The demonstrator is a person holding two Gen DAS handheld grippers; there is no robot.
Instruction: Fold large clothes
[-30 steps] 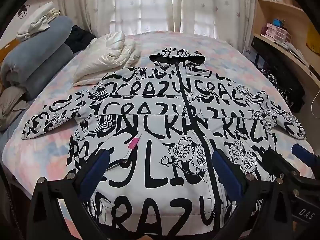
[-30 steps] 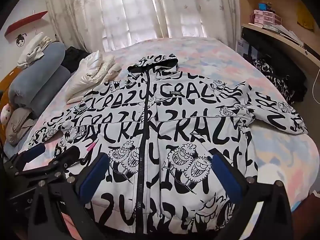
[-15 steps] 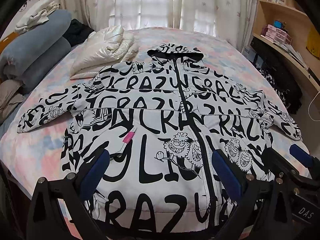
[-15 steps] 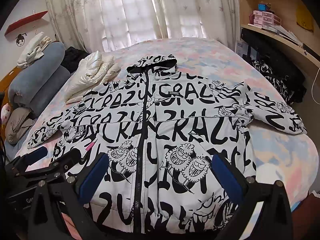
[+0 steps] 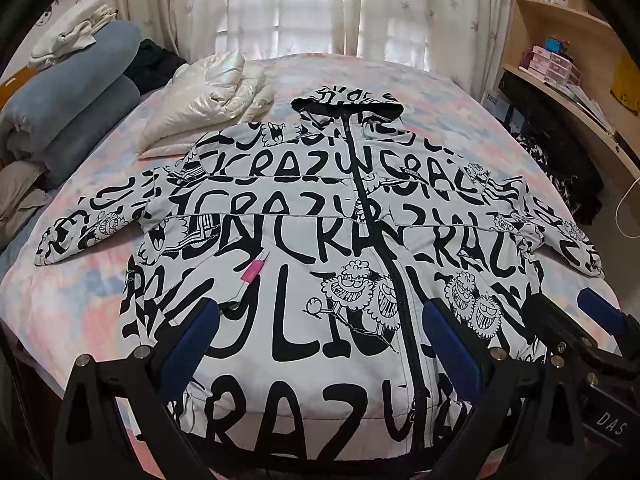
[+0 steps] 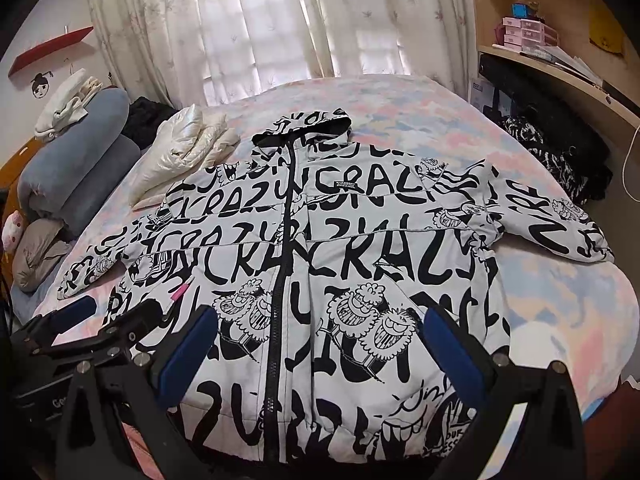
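Nearest, the left gripper (image 5: 320,344) and right gripper (image 6: 320,346) hover over the hem of the jacket (image 5: 340,264), side by side, both with jaws spread wide and holding nothing. The jacket lies flat, front up and zipped, on the bed (image 5: 72,300), sleeves out to each side, hood (image 5: 347,106) at the far end. Beyond its left shoulder sits a folded white coat (image 5: 208,98), touching it. Further left are rolled grey blankets (image 5: 68,104). Curtains (image 6: 280,24) hang behind, shelves (image 6: 560,60) to the right.
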